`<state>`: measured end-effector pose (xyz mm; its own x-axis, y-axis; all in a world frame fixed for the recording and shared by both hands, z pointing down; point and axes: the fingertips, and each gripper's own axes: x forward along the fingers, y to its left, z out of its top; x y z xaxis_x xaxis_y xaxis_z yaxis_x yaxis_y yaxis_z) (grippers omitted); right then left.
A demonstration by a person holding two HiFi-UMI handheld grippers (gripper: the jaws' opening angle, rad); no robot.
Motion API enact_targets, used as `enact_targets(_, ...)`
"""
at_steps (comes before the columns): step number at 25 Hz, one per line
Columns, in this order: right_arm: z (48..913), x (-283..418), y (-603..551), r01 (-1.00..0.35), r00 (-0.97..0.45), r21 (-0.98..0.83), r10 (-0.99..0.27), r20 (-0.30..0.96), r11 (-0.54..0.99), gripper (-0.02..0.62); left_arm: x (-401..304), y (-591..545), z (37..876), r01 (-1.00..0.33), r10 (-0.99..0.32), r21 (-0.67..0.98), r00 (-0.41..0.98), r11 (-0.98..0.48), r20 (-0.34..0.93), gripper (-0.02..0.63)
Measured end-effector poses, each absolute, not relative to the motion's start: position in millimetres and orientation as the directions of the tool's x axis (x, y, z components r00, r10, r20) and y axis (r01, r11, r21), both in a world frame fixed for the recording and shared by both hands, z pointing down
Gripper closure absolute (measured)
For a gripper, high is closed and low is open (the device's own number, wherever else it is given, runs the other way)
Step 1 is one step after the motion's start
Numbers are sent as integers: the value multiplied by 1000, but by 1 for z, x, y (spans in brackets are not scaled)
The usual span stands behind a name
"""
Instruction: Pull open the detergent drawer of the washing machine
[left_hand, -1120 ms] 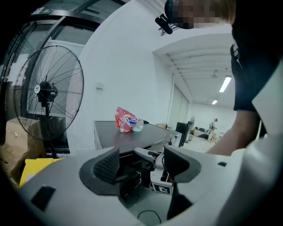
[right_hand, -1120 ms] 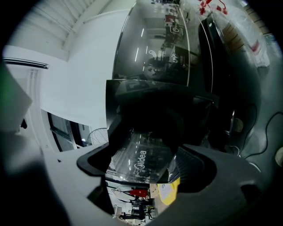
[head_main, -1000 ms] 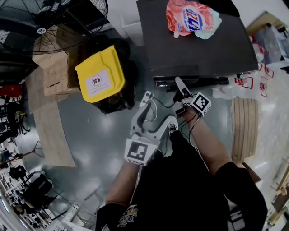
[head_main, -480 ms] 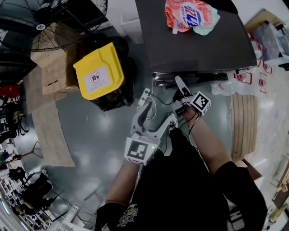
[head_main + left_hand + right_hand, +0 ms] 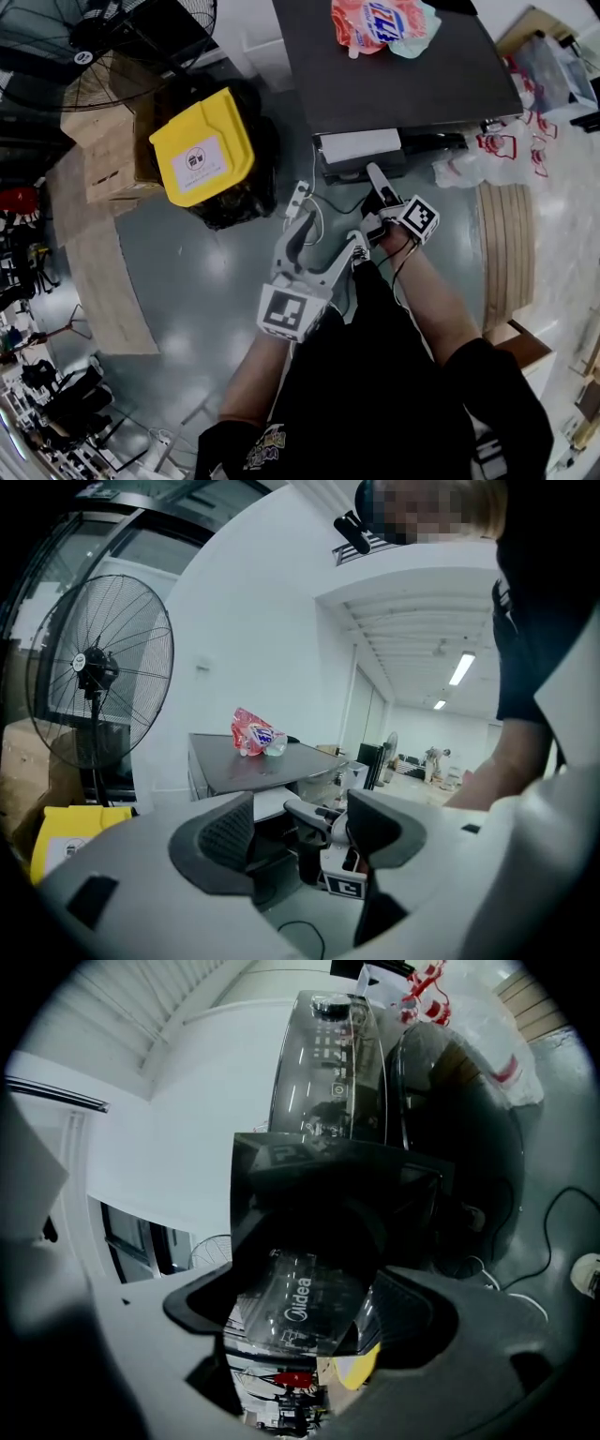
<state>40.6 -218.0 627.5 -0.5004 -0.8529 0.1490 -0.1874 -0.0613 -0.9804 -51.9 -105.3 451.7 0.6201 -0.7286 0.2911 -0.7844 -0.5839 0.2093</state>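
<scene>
One washing machine [image 5: 403,84] has its one detergent drawer [image 5: 360,148] partly out at the front, its white inside showing; it likely needs a further pull. Of two grippers, the right gripper [image 5: 378,187] clamps the drawer's front panel. The left gripper [image 5: 328,230] hangs before the machine, jaws apart, empty. One pink pouch [image 5: 375,23] lies on top.

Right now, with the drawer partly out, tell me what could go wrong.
The right gripper holds only the front panel of the drawer, so its jaws might slip off. Pulled much further, the drawer could come right out of the washing machine. The cable on the floor could catch a foot stepping back.
</scene>
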Motion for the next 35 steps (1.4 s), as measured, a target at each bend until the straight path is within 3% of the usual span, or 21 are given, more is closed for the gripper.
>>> enact_targets(21,634,54,-127,-179,-439,-982,-888,137,-63,138,-53,-24,454,-728,-669,206,683,-654,293,319)
enact_targets(27,636,55,-105,-224,-402,-963,-886,229,-148,177,-63,-2,447,-719,-668,186,692,-670,273,319)
enact_targets(30,619,49,-93,-302,-432,-947,-869,241,-113,245,-71,9,436,-715,-670,182,698,-675,253,319)
enact_targets(31,608,45,-91,-332,-450,-941,-866,219,-65,293,-75,13,433,-714,-672,178,699,-677,245,319)
enact_targets(35,561,28,-77,-449,-501,-888,-850,162,96,596,-88,31,425,-708,-673,166,705,-687,224,319)
